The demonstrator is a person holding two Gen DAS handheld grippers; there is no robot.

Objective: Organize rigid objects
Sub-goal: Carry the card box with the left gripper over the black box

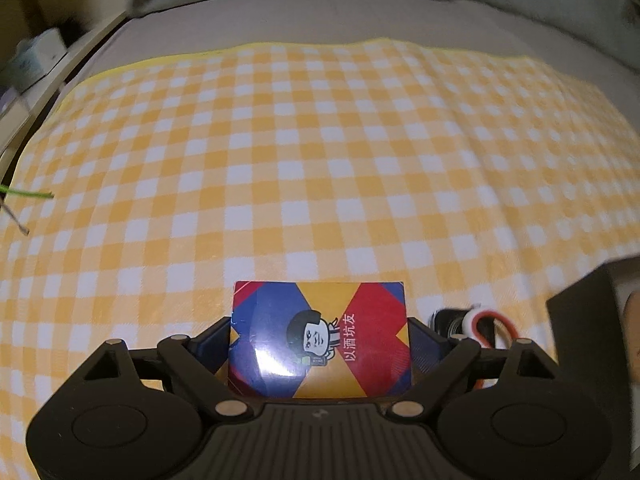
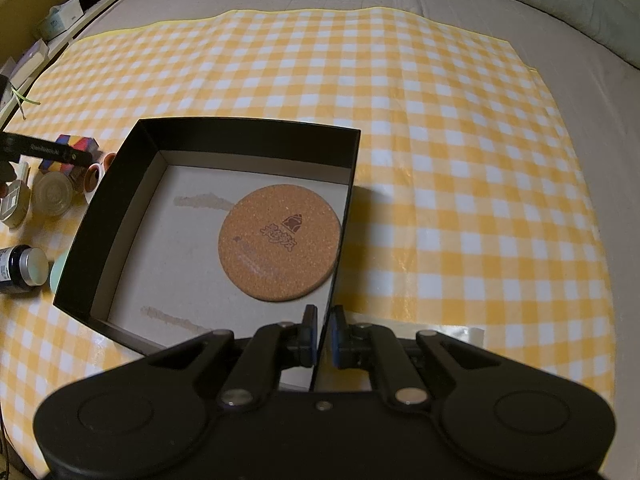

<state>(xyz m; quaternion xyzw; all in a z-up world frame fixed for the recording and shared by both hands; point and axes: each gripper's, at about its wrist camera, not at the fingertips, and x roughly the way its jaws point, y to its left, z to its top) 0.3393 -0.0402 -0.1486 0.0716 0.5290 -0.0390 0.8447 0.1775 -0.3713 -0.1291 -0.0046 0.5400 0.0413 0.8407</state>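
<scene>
My left gripper (image 1: 320, 334) is shut on a colourful card box (image 1: 320, 340) with red, blue and yellow panels and a cartoon face, held above the checked cloth. In the right wrist view the same card box (image 2: 76, 148) and left gripper show at far left. My right gripper (image 2: 323, 334) is shut on the near right wall of a black open box (image 2: 224, 136). A round cork coaster (image 2: 280, 244) lies inside the box on its cardboard floor.
A yellow-and-white checked cloth (image 2: 460, 160) covers the bed. Left of the black box lie small items: a glass jar (image 2: 52, 194), a dark bottle (image 2: 20, 268), a terracotta cup (image 2: 94, 178). An orange-and-white ring object (image 1: 480, 324) lies by the box corner (image 1: 588, 320).
</scene>
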